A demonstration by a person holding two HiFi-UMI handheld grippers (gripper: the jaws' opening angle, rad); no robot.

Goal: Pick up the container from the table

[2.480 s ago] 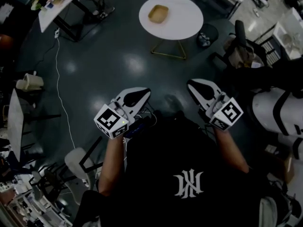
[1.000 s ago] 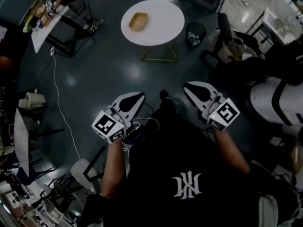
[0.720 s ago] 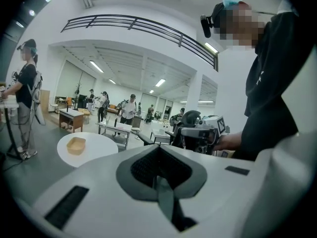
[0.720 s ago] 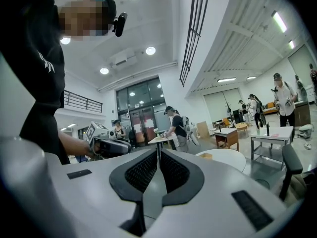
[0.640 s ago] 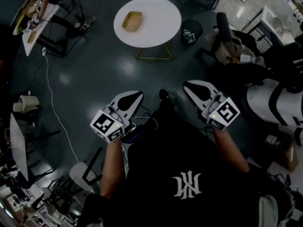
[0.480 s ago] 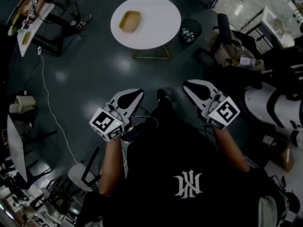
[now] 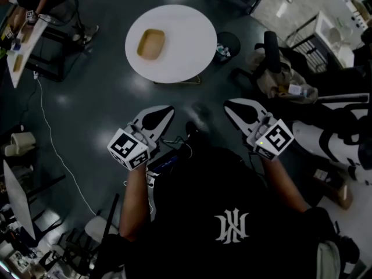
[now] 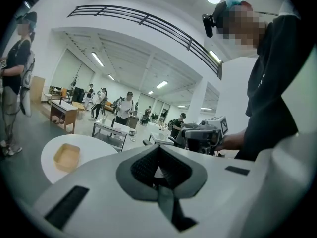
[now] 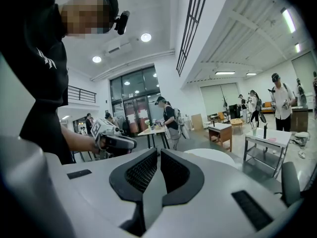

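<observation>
Compared with a second ago, the white counter [image 7: 192, 34] and the tan container [image 7: 150, 44] on it sit lower and further left in the upper frame, nearer the left gripper [image 7: 157, 118] and right gripper [image 7: 243, 110], both closed and empty.

Tan, shallow container [image 7: 150, 44] — upright, empty — on round white table [image 7: 186, 51].

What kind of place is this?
Probably a large open workshop or lab hall: a round white table on a dark shiny floor, work tables with several people standing nearby, and a high ceiling with strip lights.
</observation>
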